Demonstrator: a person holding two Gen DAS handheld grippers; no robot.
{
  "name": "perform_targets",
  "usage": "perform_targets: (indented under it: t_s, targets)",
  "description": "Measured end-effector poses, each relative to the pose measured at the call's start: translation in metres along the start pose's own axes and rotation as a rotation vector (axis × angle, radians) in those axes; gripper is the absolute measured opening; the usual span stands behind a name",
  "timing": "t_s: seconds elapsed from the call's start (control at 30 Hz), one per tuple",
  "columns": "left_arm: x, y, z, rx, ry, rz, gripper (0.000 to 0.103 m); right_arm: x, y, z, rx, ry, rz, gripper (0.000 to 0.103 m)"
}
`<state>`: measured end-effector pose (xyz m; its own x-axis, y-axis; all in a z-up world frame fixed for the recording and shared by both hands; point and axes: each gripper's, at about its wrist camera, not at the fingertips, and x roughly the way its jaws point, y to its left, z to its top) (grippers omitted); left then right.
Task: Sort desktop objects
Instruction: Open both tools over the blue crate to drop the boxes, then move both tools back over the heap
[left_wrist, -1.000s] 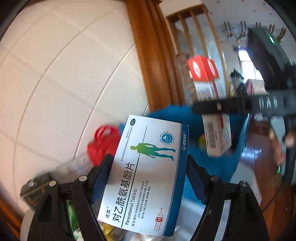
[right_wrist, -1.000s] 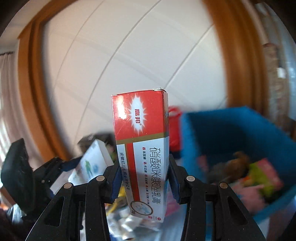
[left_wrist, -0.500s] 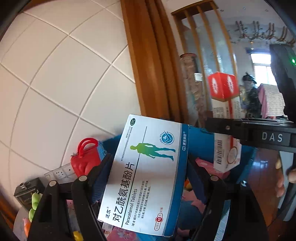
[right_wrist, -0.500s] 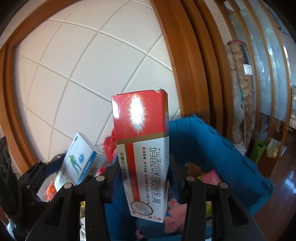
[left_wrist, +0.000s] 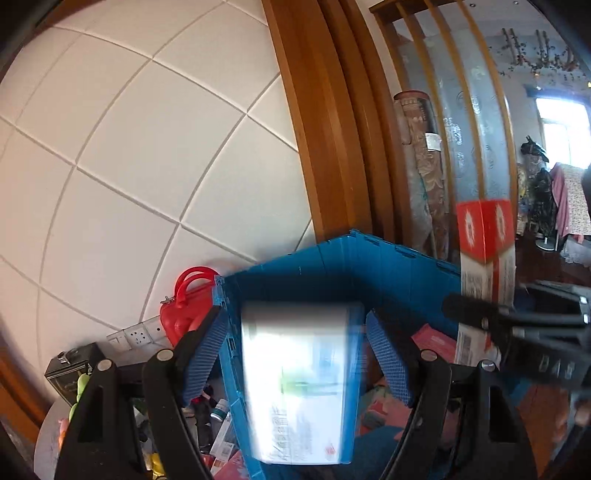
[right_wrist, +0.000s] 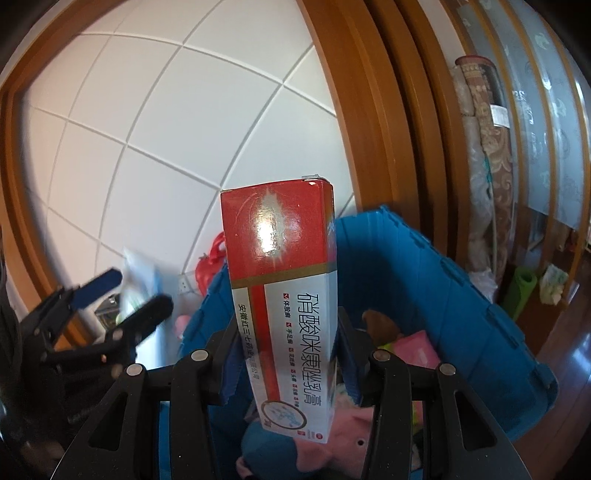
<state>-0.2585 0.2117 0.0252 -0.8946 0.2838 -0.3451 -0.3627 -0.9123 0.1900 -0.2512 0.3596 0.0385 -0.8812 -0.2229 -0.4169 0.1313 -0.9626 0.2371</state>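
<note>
Left gripper (left_wrist: 295, 354): jaws spread, white-and-blue box (left_wrist: 299, 384) blurred, loose between pads, above blue crate (left_wrist: 388, 273). Right gripper (right_wrist: 284, 354): clamping upright red box (right_wrist: 280, 295), crate directly below.

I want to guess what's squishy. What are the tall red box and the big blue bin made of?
Tall red box: probably thin glossy cardboard; a bright glare spot shines on it and its edges are sharply folded. Blue bin: looks like hard moulded plastic, with ribbed walls. Neither looks squishy.

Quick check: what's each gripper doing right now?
Left gripper: open, blurred white-and-blue box between its pads, apparently released.
Right gripper: closed on the red-and-white box.
</note>
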Motion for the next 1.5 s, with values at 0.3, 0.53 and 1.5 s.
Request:
perform_targets:
  t_s: [0.3, 0.53, 1.5]
  targets:
    - [0.008, -0.003, 0.012, -0.002, 0.013, 0.096, 0.098, -0.017, -0.012, 0.007, 0.019, -0.087, -0.052, 0.090]
    - [-0.006, 0.009, 0.012, -0.019, -0.009, 0.108, 0.098, -0.035, -0.005, 0.001, 0.035, -0.125, -0.011, 0.095]
    - [-0.087, 0.144, -0.069, -0.094, -0.003, 0.290, 0.098, -0.045, 0.113, -0.052, -0.058, -0.047, 0.175, 0.102]
